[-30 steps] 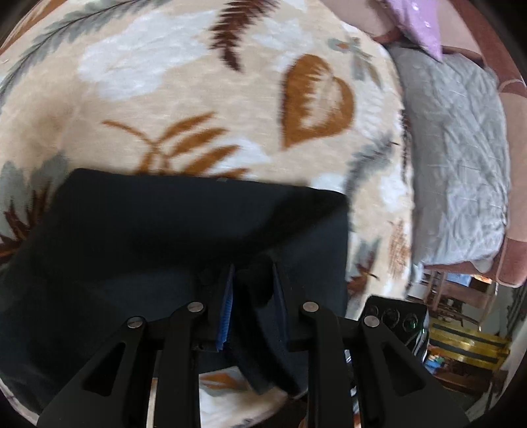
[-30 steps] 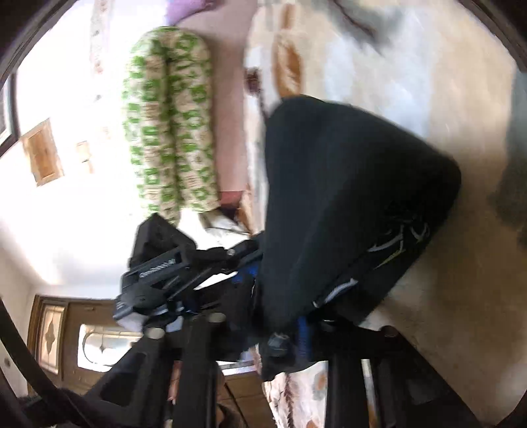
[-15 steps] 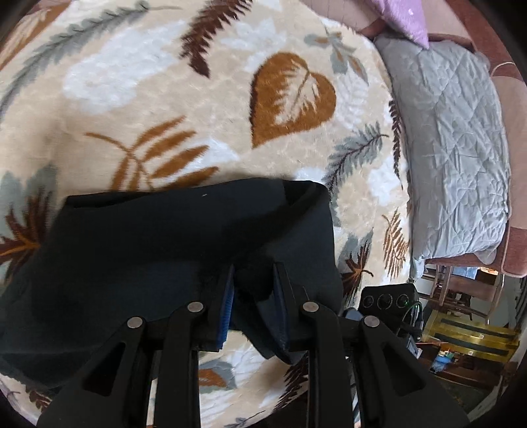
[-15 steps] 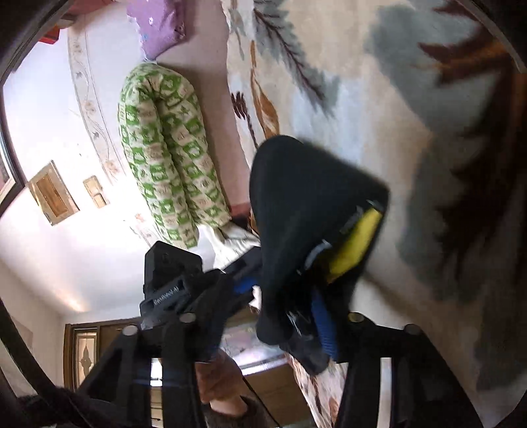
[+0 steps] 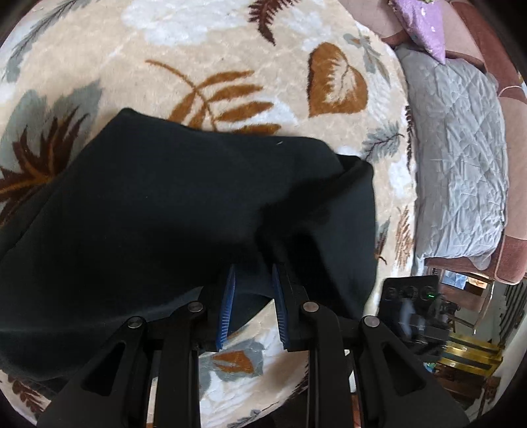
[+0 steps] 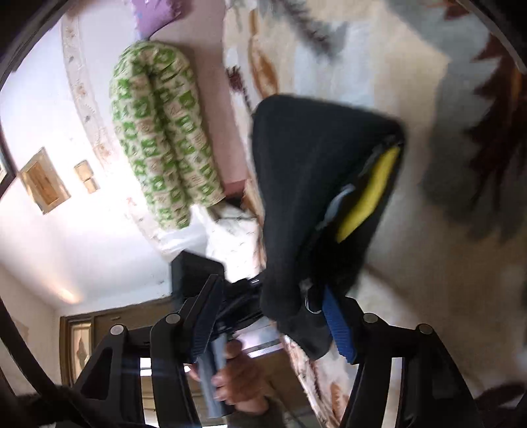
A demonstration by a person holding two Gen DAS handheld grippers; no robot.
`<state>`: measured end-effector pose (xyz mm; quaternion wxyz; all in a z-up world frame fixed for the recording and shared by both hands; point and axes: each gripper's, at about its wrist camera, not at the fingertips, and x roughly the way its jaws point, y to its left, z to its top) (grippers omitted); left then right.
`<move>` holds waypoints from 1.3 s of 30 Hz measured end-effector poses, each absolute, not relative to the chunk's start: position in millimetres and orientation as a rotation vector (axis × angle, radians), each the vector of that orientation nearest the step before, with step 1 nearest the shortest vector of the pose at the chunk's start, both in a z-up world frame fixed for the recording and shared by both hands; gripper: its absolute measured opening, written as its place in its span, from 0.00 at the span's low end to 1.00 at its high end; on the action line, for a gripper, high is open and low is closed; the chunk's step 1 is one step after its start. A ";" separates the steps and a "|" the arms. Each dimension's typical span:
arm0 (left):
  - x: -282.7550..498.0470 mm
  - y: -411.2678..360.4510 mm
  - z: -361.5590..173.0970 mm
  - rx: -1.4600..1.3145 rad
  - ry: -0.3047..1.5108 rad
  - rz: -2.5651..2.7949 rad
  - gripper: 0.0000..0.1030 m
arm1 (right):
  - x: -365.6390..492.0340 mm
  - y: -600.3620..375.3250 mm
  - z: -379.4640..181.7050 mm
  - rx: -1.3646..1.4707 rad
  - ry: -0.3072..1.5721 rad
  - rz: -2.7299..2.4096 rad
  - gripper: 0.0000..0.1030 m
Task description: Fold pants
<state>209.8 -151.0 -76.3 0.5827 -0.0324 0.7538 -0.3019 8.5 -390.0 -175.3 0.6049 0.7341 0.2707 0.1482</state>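
The black pants [image 5: 184, 210] are lying folded on a plush blanket [image 5: 230, 42] with a pattern of brown and grey leaves, which is covering a bed. In the left wrist view the garment is filling the near and left part of the picture, and its far edge is running across the blanket below a brown fern print.

The left hand-held gripper [image 5: 253, 296] is pointing steeply down at the near edge of the pants. Its jaws are standing narrow, and the blue pads [image 5: 228, 303] are pinching a fold of the black cloth between them.

The right hand-held gripper [image 6: 273, 316] is pointing nearly level along the bed. Its jaws have just been opening and are now standing about half wide. An edge of the pants is hanging between them and is lying against the blue pad on the right, but the left pad is standing apart from the cloth, so they are not pinching it. A yellow patch [image 6: 369, 194] is showing inside the fold on this side.

To the right of the blanket a grey quilt [image 5: 457, 158] is lying, with a purple pillow [image 5: 425, 26] at the far end. A green patterned bolster [image 6: 161, 138] is lying far left in the right wrist view.
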 end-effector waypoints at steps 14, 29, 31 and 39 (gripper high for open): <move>193.3 -167.7 -78.9 -0.187 1.783 -0.778 0.27 | 9.3 -408.3 -191.8 1.883 0.480 0.306 0.44; 174.8 -142.0 -68.6 -0.821 1.609 -0.764 0.27 | 8.3 -422.4 -199.1 1.886 0.392 0.364 0.23; 172.6 -143.5 -72.7 -0.884 1.586 -0.777 0.27 | 5.3 -423.1 -201.0 1.886 0.398 0.375 0.23; 159.9 -108.8 -89.0 -0.963 1.513 -0.643 0.27 | 9.5 -429.7 -200.1 1.896 0.392 0.417 0.24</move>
